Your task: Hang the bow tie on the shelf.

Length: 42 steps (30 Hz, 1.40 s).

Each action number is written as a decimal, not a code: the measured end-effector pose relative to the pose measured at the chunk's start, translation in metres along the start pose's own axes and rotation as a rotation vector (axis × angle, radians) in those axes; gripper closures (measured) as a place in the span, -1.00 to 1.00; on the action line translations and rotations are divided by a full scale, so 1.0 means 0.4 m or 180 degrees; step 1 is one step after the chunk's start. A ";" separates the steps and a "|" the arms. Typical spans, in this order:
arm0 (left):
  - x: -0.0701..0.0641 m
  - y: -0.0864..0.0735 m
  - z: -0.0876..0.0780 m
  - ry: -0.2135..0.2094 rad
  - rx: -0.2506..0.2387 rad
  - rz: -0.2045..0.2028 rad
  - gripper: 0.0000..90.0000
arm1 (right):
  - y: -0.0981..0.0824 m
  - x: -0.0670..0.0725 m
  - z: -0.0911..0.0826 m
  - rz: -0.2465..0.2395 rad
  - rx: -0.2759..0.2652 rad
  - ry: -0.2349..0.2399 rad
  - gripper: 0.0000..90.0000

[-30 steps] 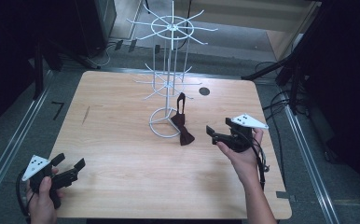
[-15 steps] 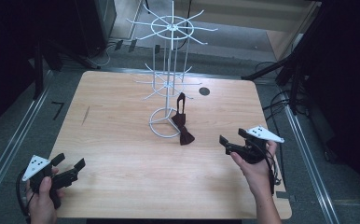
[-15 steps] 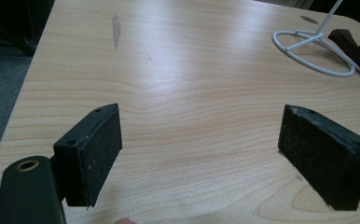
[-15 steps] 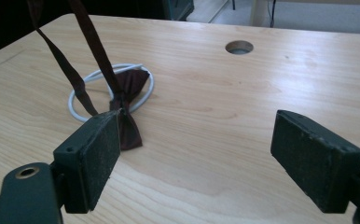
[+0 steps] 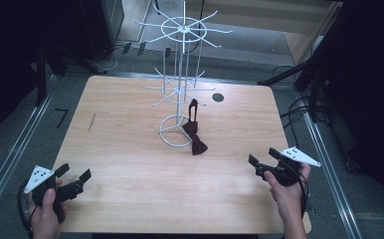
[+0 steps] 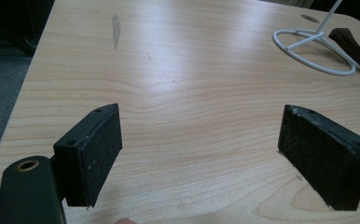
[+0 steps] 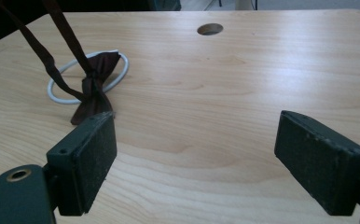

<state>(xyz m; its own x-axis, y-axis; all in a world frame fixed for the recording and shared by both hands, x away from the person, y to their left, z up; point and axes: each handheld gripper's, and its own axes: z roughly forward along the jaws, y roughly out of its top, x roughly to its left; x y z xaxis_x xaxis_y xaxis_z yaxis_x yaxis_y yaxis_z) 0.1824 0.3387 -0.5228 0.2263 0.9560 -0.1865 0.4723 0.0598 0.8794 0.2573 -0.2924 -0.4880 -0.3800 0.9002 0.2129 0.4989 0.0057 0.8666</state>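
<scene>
A dark maroon bow tie (image 5: 195, 140) hangs by its strap from a lower arm of the white wire rack (image 5: 182, 74), its bow resting on the table beside the rack's ring base (image 5: 172, 134). In the right gripper view the bow tie (image 7: 92, 91) lies ahead at left, over the ring base (image 7: 59, 91). My right gripper (image 5: 260, 163) is open at the table's right front, well clear of the tie, nothing between its jaws (image 7: 194, 163). My left gripper (image 5: 74, 178) is open at the front left corner, empty (image 6: 199, 156). The ring base (image 6: 308, 44) shows far ahead.
The wooden table (image 5: 130, 149) has a round cable hole (image 5: 218, 97) at the back right and a dark mark (image 5: 91, 123) at the left. Cables and dark stands lie on the floor around the table edges.
My right gripper has drawn back from beside the bow tie toward the table's front right and lower. The left gripper has stayed put.
</scene>
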 end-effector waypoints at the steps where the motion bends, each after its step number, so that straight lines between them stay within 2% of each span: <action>1: 0.000 0.000 0.000 0.0000 0.0000 0.0000 -0.68 | 0.000 0.000 0.000 0.0000 0.0000 0.0000 -0.71; 12: -0.001 0.000 0.000 0.0009 0.0002 0.0006 -0.68 | -0.065 -0.055 -0.032 0.0139 0.0052 -0.0122 -0.71; 22: -0.001 0.000 -0.001 0.0007 -0.0002 0.0009 -0.68 | -0.103 -0.087 -0.052 0.0183 0.0079 -0.0217 -0.71; 34: -0.001 0.000 -0.001 0.0009 -0.0002 0.0010 -0.68 | -0.150 -0.140 -0.110 0.0365 0.0069 -0.0363 -0.70; 42: -0.001 0.000 -0.001 0.0010 -0.0002 0.0011 -0.68 | -0.177 -0.157 -0.139 0.0413 0.0088 -0.0430 -0.70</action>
<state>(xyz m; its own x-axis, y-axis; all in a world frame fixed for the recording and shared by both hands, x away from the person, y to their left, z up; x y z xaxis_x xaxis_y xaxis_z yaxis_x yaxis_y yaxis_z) 0.1819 0.3384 -0.5226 0.2252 0.9571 -0.1823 0.4710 0.0568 0.8803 0.2025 -0.3734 -0.5375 -0.2040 0.9443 0.2581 0.5588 -0.1041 0.8227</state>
